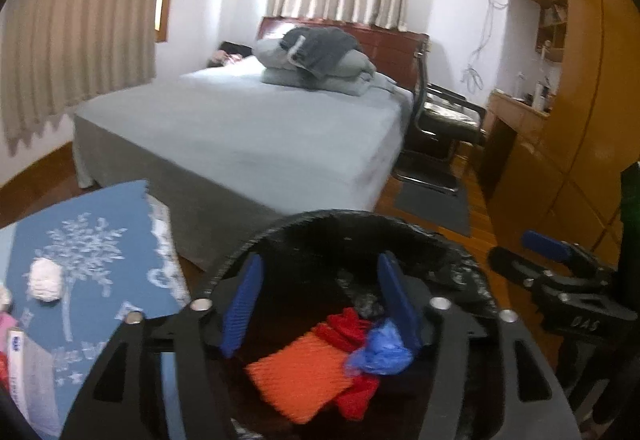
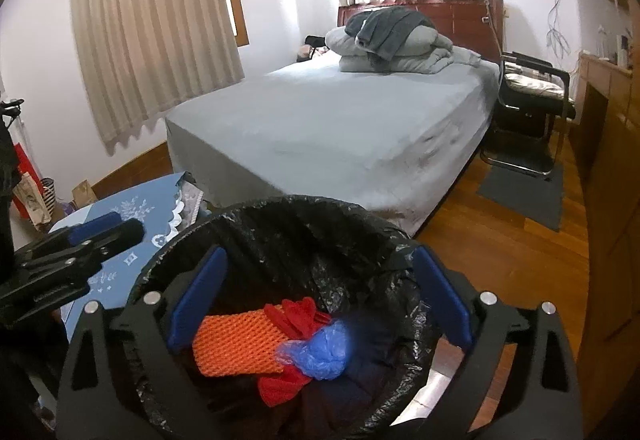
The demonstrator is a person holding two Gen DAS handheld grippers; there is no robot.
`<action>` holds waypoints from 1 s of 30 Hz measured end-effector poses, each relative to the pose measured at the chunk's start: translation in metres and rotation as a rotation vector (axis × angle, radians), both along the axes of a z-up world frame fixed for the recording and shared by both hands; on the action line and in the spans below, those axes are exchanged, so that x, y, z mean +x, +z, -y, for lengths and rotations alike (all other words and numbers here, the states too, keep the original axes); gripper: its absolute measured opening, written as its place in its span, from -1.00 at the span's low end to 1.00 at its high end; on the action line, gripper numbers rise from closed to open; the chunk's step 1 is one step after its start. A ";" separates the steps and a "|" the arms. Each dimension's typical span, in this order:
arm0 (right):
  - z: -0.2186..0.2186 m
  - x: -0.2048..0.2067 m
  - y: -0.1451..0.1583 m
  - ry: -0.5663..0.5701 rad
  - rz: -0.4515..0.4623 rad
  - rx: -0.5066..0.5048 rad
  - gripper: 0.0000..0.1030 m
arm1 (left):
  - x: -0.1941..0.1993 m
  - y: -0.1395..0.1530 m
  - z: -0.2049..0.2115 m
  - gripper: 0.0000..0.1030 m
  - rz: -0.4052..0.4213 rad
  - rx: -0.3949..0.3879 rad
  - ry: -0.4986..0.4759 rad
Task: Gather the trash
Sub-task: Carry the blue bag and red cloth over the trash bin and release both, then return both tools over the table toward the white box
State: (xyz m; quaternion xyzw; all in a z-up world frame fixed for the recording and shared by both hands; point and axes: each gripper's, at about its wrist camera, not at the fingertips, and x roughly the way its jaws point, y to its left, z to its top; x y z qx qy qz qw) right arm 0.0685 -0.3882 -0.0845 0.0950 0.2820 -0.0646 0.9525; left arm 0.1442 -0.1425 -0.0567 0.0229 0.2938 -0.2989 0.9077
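Observation:
A bin lined with a black bag (image 1: 340, 224) (image 2: 304, 216) stands below both grippers. Inside lie an orange mesh piece (image 1: 298, 372) (image 2: 236, 344), a red mesh piece (image 1: 344, 328) (image 2: 296, 314) and a crumpled blue plastic wad (image 1: 380, 352) (image 2: 324, 354). My left gripper (image 1: 320, 300) is open and empty over the bin's mouth. My right gripper (image 2: 320, 292) is open and empty over the bin too. A white crumpled wad (image 1: 45, 279) lies on the blue tablecloth (image 1: 92, 240) at the left.
A bed with a grey sheet (image 1: 248, 128) (image 2: 340, 120) stands beyond the bin, with folded bedding at its head. A black chair (image 2: 532, 96) and wooden cabinets (image 1: 560, 100) line the right side. Paper bags (image 2: 32, 192) stand by the left wall.

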 end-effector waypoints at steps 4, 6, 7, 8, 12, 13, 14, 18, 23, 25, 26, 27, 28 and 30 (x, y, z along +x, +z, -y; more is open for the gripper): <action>-0.004 0.000 0.004 0.002 0.013 -0.005 0.88 | -0.002 0.006 -0.029 0.49 0.026 0.003 0.069; -0.010 0.002 0.007 0.006 0.016 -0.005 0.89 | -0.003 0.009 -0.041 0.58 0.037 0.009 0.096; -0.014 0.002 0.008 0.012 0.017 -0.003 0.89 | -0.006 0.010 -0.049 0.60 0.046 0.015 0.112; -0.016 0.003 0.009 0.019 0.019 -0.001 0.89 | -0.008 0.011 -0.057 0.64 0.055 0.020 0.128; -0.039 0.011 0.013 0.055 0.023 0.000 0.89 | -0.013 0.012 -0.089 0.70 0.066 0.028 0.197; -0.047 0.014 0.013 0.071 0.022 0.004 0.89 | -0.014 0.012 -0.101 0.70 0.066 0.029 0.225; -0.053 0.017 0.013 0.083 0.021 0.007 0.90 | -0.014 0.012 -0.107 0.71 0.067 0.031 0.240; -0.085 0.029 0.011 0.140 0.013 0.020 0.89 | -0.018 0.011 -0.142 0.71 0.072 0.041 0.315; -0.129 0.045 0.010 0.221 0.006 0.028 0.89 | -0.023 0.005 -0.187 0.72 0.082 0.070 0.415; -0.147 0.051 0.010 0.254 0.006 0.030 0.89 | -0.026 0.001 -0.205 0.72 0.083 0.083 0.453; -0.155 0.054 0.011 0.267 0.006 0.029 0.89 | -0.027 -0.001 -0.215 0.72 0.079 0.089 0.474; -0.163 0.057 0.011 0.277 0.007 0.030 0.89 | -0.028 -0.003 -0.221 0.72 0.076 0.093 0.487; -0.171 0.060 0.011 0.291 0.006 0.031 0.89 | -0.029 -0.006 -0.230 0.72 0.071 0.098 0.505; -0.186 0.064 0.009 0.316 0.003 0.034 0.89 | -0.032 -0.010 -0.243 0.72 0.067 0.104 0.536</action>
